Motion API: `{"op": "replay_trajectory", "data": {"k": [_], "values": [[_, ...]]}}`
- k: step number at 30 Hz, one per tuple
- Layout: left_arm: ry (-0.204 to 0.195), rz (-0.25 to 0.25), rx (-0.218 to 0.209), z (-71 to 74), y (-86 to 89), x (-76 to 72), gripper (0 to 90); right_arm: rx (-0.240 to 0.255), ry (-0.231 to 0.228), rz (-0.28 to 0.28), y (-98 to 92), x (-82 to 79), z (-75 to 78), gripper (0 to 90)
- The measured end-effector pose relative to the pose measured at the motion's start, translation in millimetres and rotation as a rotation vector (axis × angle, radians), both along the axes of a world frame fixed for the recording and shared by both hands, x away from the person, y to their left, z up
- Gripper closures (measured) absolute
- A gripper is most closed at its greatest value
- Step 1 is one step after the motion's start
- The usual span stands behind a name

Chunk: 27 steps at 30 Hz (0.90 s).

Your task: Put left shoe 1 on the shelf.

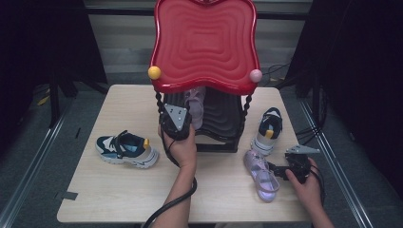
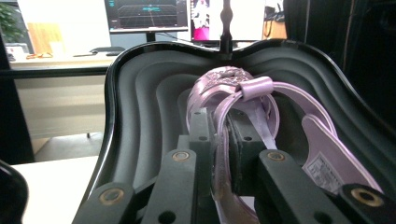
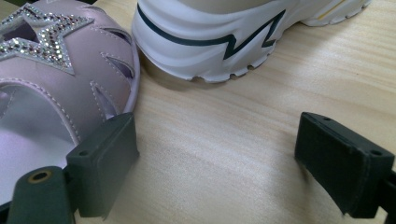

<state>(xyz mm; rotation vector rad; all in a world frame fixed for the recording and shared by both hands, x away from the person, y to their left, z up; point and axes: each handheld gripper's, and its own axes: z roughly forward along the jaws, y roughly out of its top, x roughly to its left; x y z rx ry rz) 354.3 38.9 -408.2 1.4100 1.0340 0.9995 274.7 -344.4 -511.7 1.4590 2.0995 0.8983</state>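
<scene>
A lilac sandal (image 2: 243,107) is pinched by its strap in the left gripper (image 2: 223,140) over the black lower shelf (image 2: 140,107) (beneath a red tray (image 1: 204,42)). The right gripper (image 3: 219,163) is held wide apart, gripping nothing, beside a second sandal (image 3: 56,84) on the table (image 3: 224,121).

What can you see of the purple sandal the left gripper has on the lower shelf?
The purple sandal is a glossy lilac, plastic-looking shoe with cut-out straps, a glittery patch on the toe band and a printed label on its pale insole. It sits on the black ribbed lower tray of the rack, under the red top tray. The left gripper is shut on one strap, which is pinched between its jaws. In the high view it lies just behind the gripper body.
</scene>
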Motion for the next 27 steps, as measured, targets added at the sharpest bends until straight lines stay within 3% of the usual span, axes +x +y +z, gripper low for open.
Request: {"op": "replay_trajectory", "data": {"k": [10, 23, 25, 27], "values": [[0.012, -0.010, 0.009, -2.2, -7.9, -1.8, 80.3, 0.001, 0.000, 0.000, 0.0, 0.0, 0.0, 12.3], [0.029, -0.042, 0.011, -3.5, -4.1, -0.6, 77.9, 0.001, 0.000, 0.000, 0.0, 0.0, 0.0, 12.3], [0.036, -0.043, -0.001, -1.7, -3.6, 0.0, 78.9, 0.003, 0.000, -0.001, 0.2, -0.1, 0.0, 12.3], [0.017, -0.038, -0.024, -0.3, -3.2, -1.0, 80.1, 0.002, 0.001, -0.001, 0.1, -0.1, 0.1, 12.3]]}}
